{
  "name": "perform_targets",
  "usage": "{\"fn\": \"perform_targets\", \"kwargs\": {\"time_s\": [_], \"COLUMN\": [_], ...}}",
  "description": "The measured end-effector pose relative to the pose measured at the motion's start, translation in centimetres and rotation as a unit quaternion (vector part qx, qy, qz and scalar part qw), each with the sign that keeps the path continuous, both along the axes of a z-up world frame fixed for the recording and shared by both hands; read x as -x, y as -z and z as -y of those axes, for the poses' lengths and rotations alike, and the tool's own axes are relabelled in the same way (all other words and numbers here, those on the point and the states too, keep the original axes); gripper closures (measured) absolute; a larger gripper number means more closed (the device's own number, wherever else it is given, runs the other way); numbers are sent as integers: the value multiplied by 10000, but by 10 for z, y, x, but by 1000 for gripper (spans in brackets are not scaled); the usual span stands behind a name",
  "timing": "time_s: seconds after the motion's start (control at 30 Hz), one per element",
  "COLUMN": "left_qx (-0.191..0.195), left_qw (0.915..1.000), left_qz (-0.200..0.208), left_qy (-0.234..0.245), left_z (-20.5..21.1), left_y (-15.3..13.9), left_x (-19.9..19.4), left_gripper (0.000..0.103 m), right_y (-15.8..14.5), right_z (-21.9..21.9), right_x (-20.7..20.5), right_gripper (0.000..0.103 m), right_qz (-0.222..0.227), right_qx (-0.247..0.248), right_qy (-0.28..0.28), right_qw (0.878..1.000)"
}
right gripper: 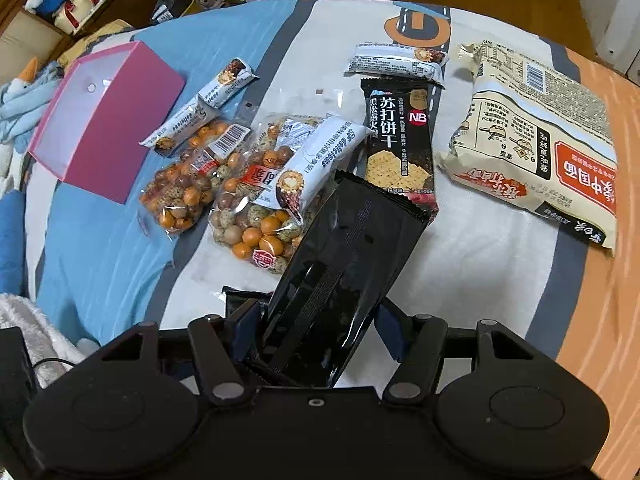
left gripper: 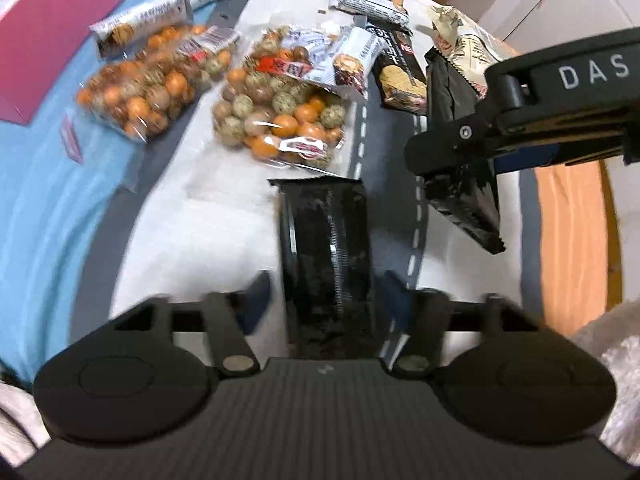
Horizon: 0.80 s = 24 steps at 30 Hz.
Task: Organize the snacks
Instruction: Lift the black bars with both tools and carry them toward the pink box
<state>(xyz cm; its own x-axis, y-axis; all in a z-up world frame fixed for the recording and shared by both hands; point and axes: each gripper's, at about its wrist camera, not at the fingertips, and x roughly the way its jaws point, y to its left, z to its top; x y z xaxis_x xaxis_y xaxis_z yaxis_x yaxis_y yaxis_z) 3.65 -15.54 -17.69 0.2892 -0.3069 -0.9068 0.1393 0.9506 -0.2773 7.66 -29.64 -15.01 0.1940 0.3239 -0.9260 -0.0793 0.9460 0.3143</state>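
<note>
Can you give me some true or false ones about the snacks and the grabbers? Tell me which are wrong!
1. The right gripper holds a black packet. True.
2. The pink box is full of snacks. False: no snacks show in it; the snacks lie outside on the cloth.
3. Two clear bags of round nut balls lie side by side. True.
4. The big noodle bag sits inside the pink box. False: it lies on the cloth, at the far side from the box.
5. A black packet lies between the left gripper's fingers. True: the pads stand apart from it.
</note>
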Motion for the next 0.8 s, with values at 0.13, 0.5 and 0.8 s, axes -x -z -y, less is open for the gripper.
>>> {"fn": "perform_targets", "kwargs": {"time_s": [0.13,0.5,0.8], "left_qx": [-178,-1015,-804], "left_qw": [9996,9916,9936], "left_qz": [207,633,635], "left_qy": [107,485,485], "left_z": [11,36,24], "left_y": [7,16,10], "left_x": [5,18,14], "left_gripper": [26,51,54], "right_y": [0,24,28], "right_z": [0,3,-1], "right_x": [-1,-9,-9], "right_gripper": [35,35,35], "right_qz": [34,-295,-325], "right_qx": [71,392,502], "right_qy": [6,-51,-146], "right_qw": [10000,9988,9981]}}
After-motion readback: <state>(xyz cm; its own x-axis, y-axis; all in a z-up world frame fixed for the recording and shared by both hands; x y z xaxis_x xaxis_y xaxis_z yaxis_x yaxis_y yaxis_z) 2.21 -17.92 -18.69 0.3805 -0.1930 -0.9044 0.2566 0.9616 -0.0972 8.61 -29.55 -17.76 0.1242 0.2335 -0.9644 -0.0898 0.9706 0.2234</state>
